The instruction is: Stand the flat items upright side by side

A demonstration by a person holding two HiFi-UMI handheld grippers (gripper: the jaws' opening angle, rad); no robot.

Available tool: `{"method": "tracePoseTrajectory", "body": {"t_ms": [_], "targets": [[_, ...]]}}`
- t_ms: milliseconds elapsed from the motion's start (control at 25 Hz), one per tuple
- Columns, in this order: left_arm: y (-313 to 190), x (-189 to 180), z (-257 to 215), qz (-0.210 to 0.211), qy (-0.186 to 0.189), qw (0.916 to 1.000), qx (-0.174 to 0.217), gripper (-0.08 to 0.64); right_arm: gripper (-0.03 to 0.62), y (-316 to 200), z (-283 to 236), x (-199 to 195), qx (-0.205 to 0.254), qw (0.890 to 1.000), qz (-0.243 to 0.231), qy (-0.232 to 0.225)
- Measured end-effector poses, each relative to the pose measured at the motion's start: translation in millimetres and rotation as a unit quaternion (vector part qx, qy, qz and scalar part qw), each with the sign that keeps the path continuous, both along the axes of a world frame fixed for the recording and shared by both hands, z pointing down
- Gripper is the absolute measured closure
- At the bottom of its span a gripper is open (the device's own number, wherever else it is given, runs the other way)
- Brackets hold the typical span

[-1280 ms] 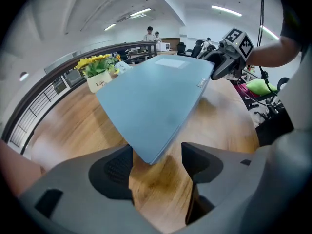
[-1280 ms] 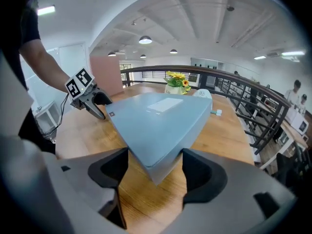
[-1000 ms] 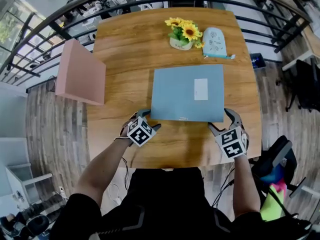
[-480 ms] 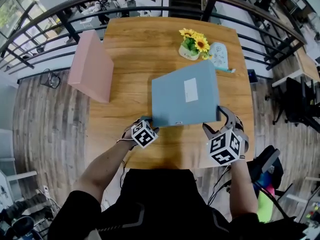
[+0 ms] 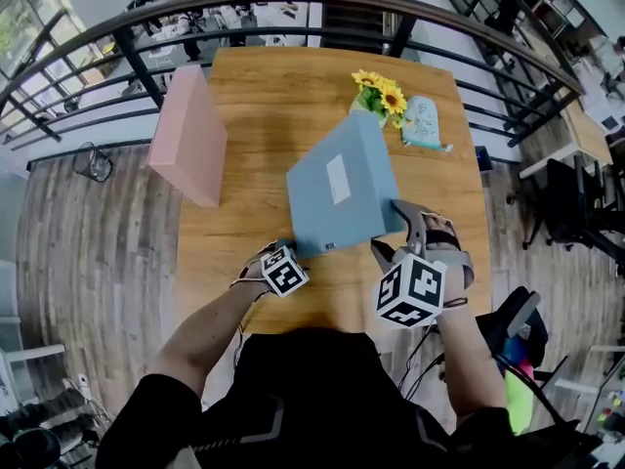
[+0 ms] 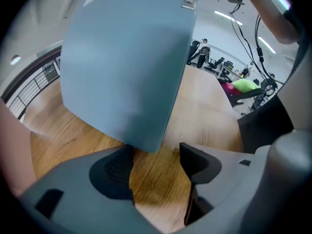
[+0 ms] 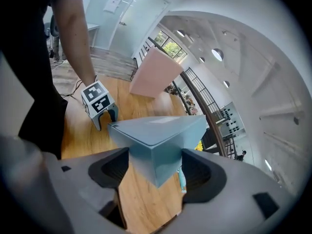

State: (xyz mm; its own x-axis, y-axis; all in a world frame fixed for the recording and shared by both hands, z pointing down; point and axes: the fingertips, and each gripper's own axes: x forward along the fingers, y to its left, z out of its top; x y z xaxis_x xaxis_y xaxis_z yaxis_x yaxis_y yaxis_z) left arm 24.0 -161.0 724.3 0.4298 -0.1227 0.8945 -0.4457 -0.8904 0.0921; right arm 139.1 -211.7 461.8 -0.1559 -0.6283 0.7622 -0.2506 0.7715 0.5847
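**On the wooden tabletop: tipping the blue box onto its edge**

At mid-tabletop, the flat blue-grey rectangular box (image 5: 337, 195) is tilted, with its right side raised and its lower left corner close to the wood.

1. Grip. The right gripper (image 5: 394, 231) has its jaws closed on the raised near corner of the box (image 7: 156, 135), one pad on each broad face. Judged from this, keep the hold firm, because a corner grip lets the box swing.
2. Pivot. The left gripper (image 5: 283, 248) has its jaws apart; they have just been opening. The low corner of the box (image 6: 126, 67) sits just ahead of the tips, not pinched. Use this gripper as a stop so the bottom edge does not skate.
3. Placement. Rotate until the broad faces are vertical, then move the box toward the pink rectangular box (image 5: 190, 135), which stands upright near the left edge, and set it down parallel and just beside it.

Materials: the blue box has a matte, smooth skin, sharp square edges and a white label on one face. It looks rigid but is likely slippery on the varnished, grained wooden tabletop (image 5: 264, 96). Keep the swing clear of the potted yellow sunflowers (image 5: 379, 94).
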Motion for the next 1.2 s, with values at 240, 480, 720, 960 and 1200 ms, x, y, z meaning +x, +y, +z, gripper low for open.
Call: {"method": "tracePoseTrajectory", "body": {"t_ms": [240, 480, 720, 960, 1200], "targets": [[3.1, -3.1, -3.7, -0.014, 0.026, 0.9996, 0.007, 0.238, 0.251, 3.6, -11.6, -34.9, 0.013, 0.998, -0.048, 0.034], [3.4, -2.4, -21.2, -0.021, 0.051, 0.9980, 0.033, 0.238, 0.255, 8.4, -17.5, -68.0, 0.024, 0.995, -0.091, 0.041], [-0.2, -20.2, -63.7, -0.101, 0.111, 0.9867, 0.063, 0.238, 0.255, 14.5, -21.1, -92.3, 0.028, 0.993, -0.111, 0.011], [-7.9, -52.3, -115.1, -0.195, 0.181, 0.9580, 0.107, 0.238, 0.249, 15.1, -23.5, -105.9, 0.029, 0.994, -0.097, -0.045], [-8.3, -77.8, -159.2, -0.220, 0.213, 0.9408, 0.144, 0.238, 0.245, 17.4, -27.7, -109.3, 0.029, 0.993, -0.078, -0.086]]}}
